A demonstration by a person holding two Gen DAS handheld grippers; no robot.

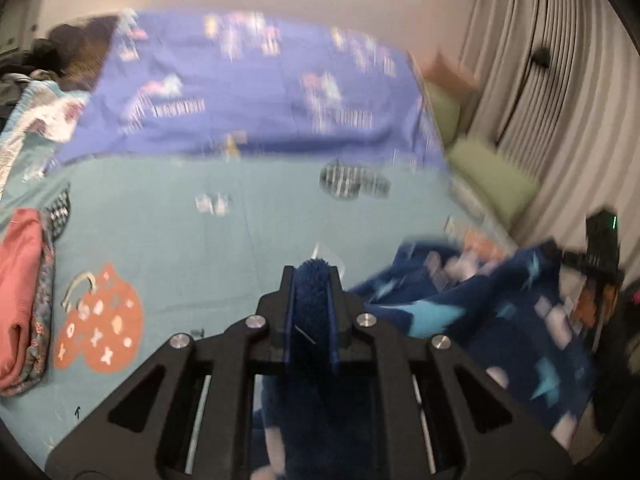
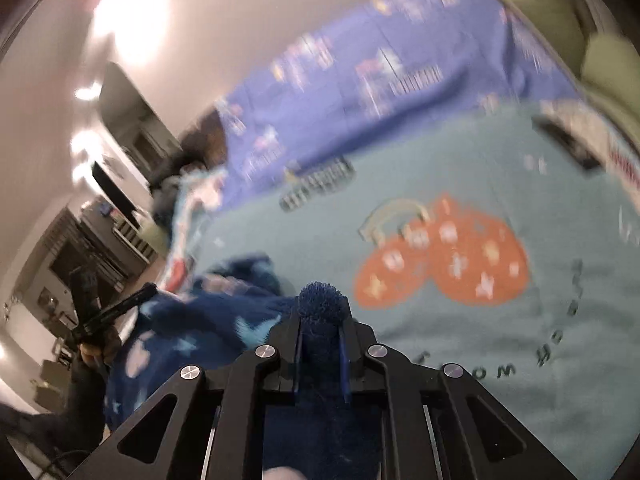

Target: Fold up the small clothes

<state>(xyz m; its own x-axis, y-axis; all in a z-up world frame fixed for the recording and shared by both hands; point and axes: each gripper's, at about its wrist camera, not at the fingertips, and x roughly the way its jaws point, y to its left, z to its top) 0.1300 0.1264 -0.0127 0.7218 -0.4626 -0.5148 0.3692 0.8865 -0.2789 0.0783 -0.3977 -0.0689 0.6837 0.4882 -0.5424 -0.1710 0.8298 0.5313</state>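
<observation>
Left gripper [image 1: 311, 280]: my fingers are clenched on a bunched edge of the dark blue fleece garment [image 1: 500, 320], tips pointing out over the bed [image 1: 240, 232].
Right gripper [image 2: 322, 304]: clenched on another bunched edge of the same fleece, view tilted.
Garment: lifted above the bed, draped between my two grippers.
Bed: teal sheet with an orange print [image 1: 100, 328].
Folded clothes [image 1: 20, 300]: on the bed, left of that print.
Purple blanket [image 1: 260, 92]: across the bed's far end.
</observation>
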